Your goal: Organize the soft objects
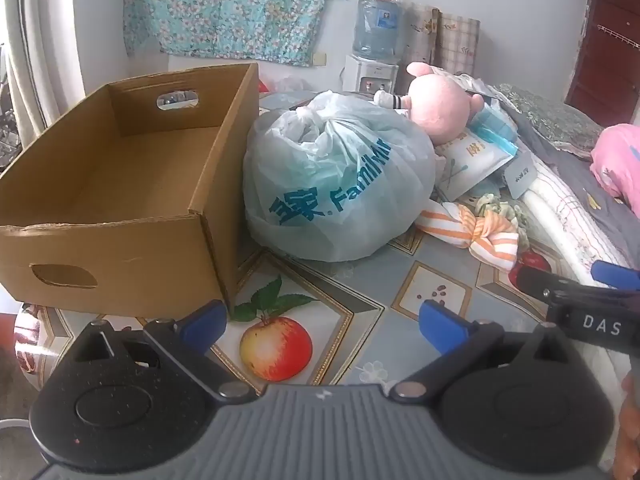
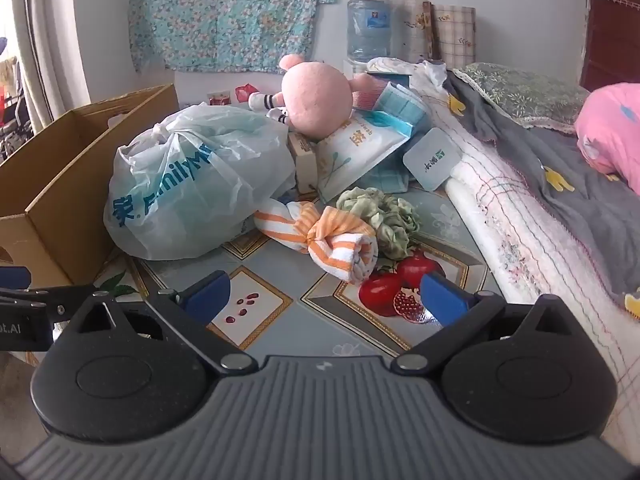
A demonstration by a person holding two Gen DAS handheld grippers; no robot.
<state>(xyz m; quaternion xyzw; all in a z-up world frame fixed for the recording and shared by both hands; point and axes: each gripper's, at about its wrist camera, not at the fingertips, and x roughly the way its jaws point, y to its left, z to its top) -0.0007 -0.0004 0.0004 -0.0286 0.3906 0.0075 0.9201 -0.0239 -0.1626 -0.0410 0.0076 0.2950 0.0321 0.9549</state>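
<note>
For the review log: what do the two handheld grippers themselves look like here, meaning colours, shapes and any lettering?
The left gripper and right gripper match: ribbed grey body, two rounded black housings, black linkage arms with silver pivot pins, and blue fingertip pads. Seen from the side, the right gripper bears white "DAS" lettering. The left one shows lettering cut off by the frame edge. No cables or sleeves are visible.

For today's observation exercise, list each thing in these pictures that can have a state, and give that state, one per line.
Cardboard box: open on top, nothing visible inside.
Plastic bag: full, knotted shut, lying beside the box.
Striped towel: rolled and knotted, lying on the table.
Green scrunchie: bunched, behind the towel.
Pink plush toy: lying on the pile.
Left gripper: jaws open, holding nothing.
Right gripper: jaws open, holding nothing.
</note>
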